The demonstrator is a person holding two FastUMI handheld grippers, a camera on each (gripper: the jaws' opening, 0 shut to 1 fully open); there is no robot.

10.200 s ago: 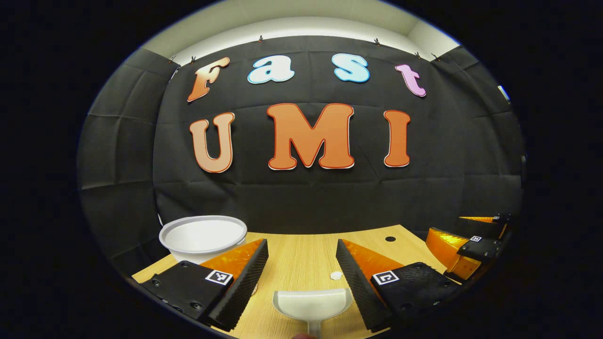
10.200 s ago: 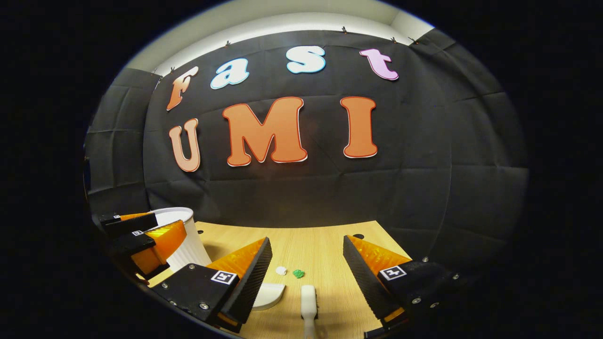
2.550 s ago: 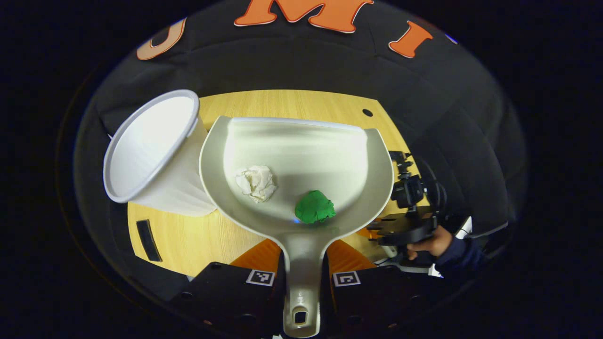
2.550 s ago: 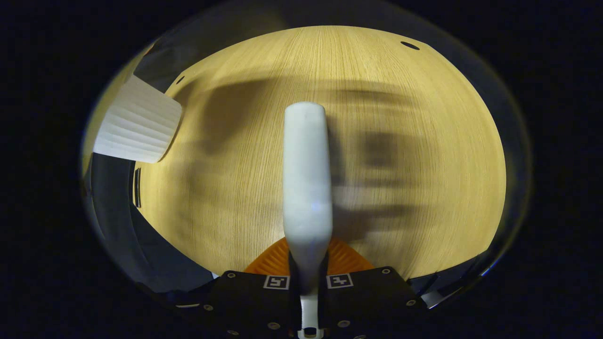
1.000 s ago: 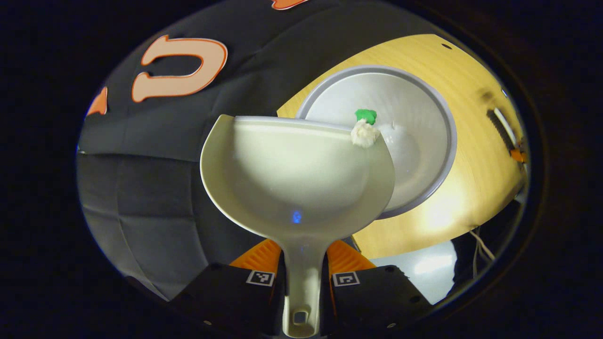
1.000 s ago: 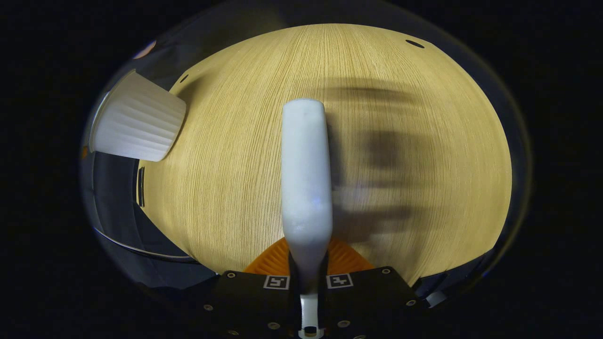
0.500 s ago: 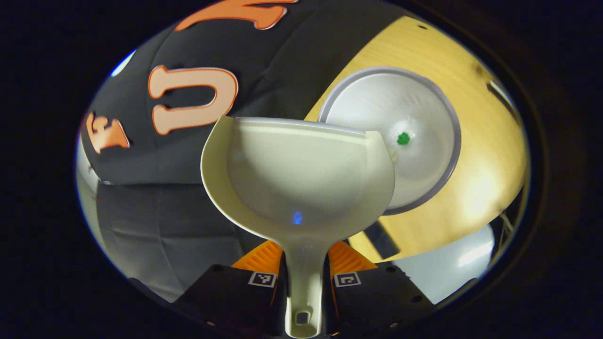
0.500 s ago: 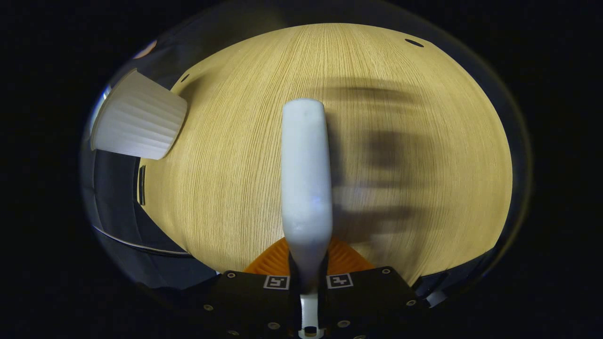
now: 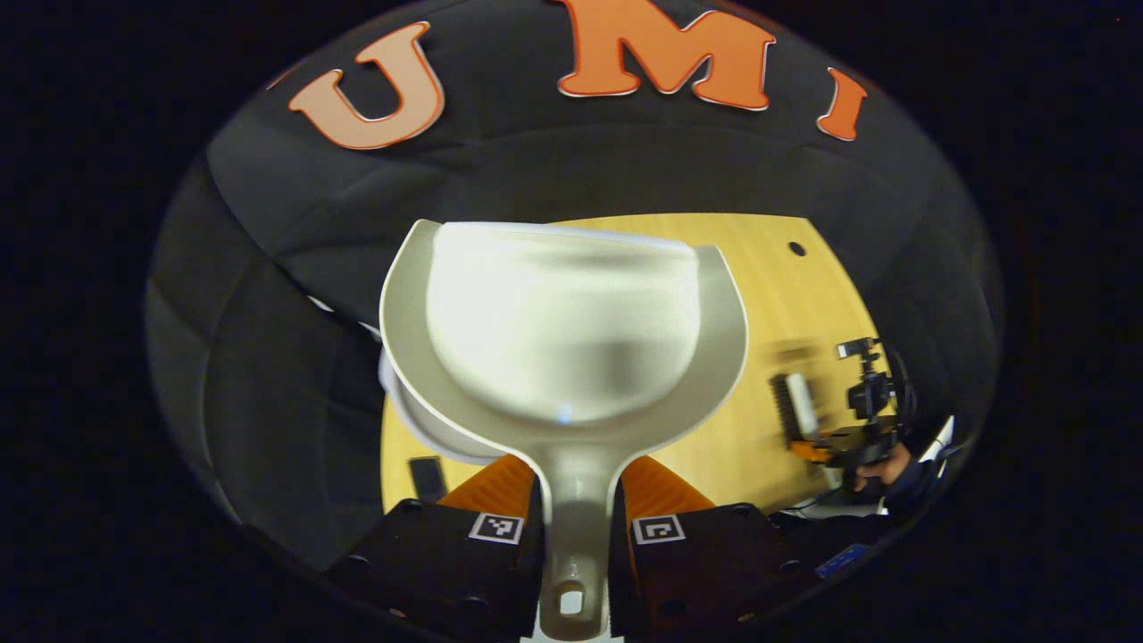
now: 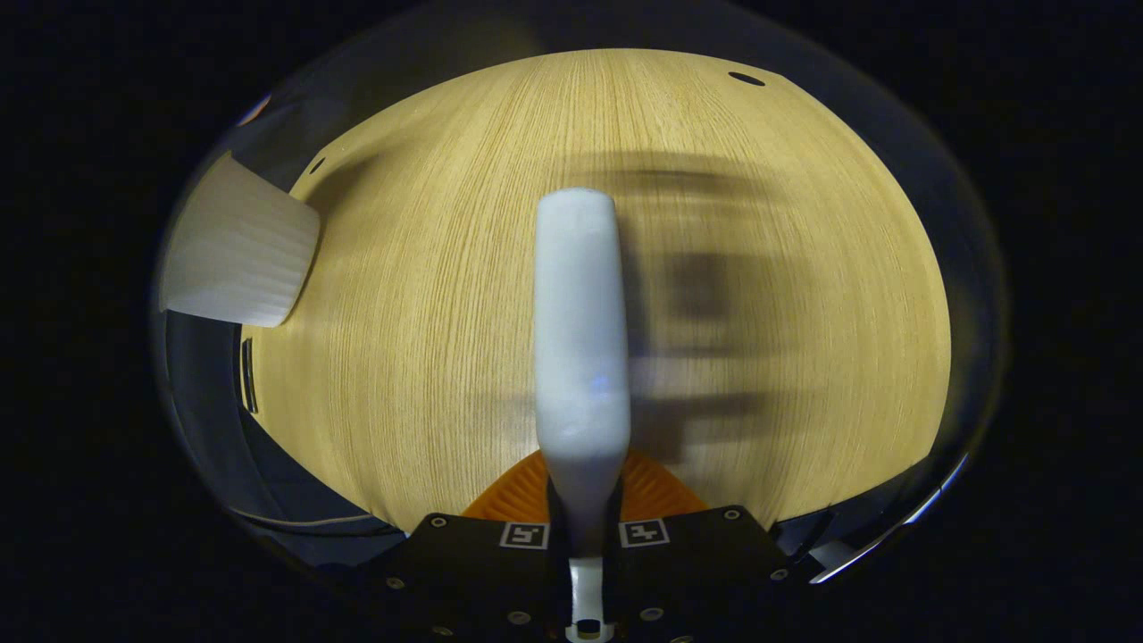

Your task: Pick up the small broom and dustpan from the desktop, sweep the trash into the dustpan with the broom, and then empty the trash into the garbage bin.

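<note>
My left gripper (image 9: 576, 489) is shut on the handle of the pale dustpan (image 9: 563, 330), which is held level above the table, and its scoop is empty. The white garbage bin (image 9: 399, 418) peeks out beneath the pan's left edge. In the right gripper view, my right gripper (image 10: 585, 489) is shut on the handle of the small white broom (image 10: 580, 321), which hangs over the wooden desktop (image 10: 786, 268). The ribbed bin (image 10: 237, 246) stands at the left there. The left gripper view also shows that broom (image 9: 801, 406) and gripper far off at the right, held by a hand (image 9: 871, 469).
A small dark flat object (image 9: 427, 478) lies on the desktop (image 9: 777, 295) near its front edge, by the bin. Small round holes (image 10: 746, 79) mark the table's far corners. Black cloth walls the booth behind the table.
The dustpan was tipped over the bin and the white and green scraps dropped in. My left gripper has since swung back level with the empty pan. The broom has barely moved.
</note>
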